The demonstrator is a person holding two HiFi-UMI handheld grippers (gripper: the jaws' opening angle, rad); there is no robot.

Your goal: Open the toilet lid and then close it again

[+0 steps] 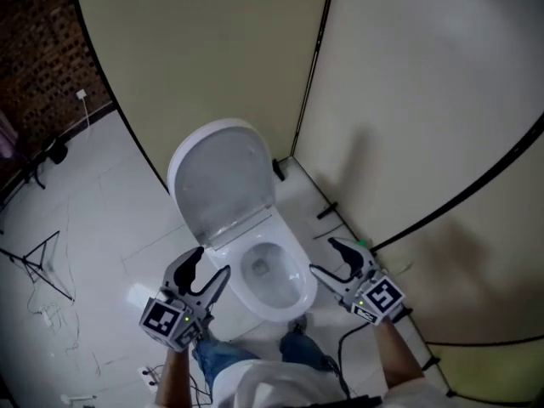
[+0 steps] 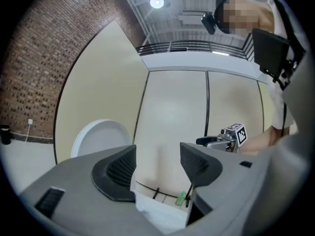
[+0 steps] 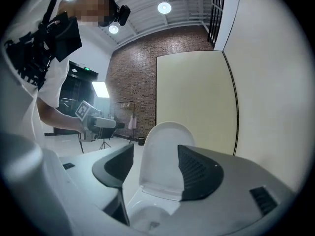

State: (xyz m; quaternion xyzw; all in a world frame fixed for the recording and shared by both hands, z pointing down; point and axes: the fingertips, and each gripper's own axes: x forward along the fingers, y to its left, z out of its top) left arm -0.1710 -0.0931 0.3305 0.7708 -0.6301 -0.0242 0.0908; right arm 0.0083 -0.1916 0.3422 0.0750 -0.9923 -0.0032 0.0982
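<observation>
There was one toilet point(image 1: 274, 289), with one lid point(image 1: 223, 177) on its far side. Two grippers were counted: the left gripper point(image 1: 211, 263) near left of the bowl and the right gripper point(image 1: 323, 256) near right, each with two jaws. Each carried one marker cube, two in all point(image 1: 167, 320) point(image 1: 381, 297). Two cream partition panels point(image 1: 212, 49) could be counted for certain on the far side. One tripod stand point(image 1: 42, 262) and one wall socket point(image 1: 82, 94) were at the left. Three round ceiling lamps point(image 3: 165, 7) showed overhead.
</observation>
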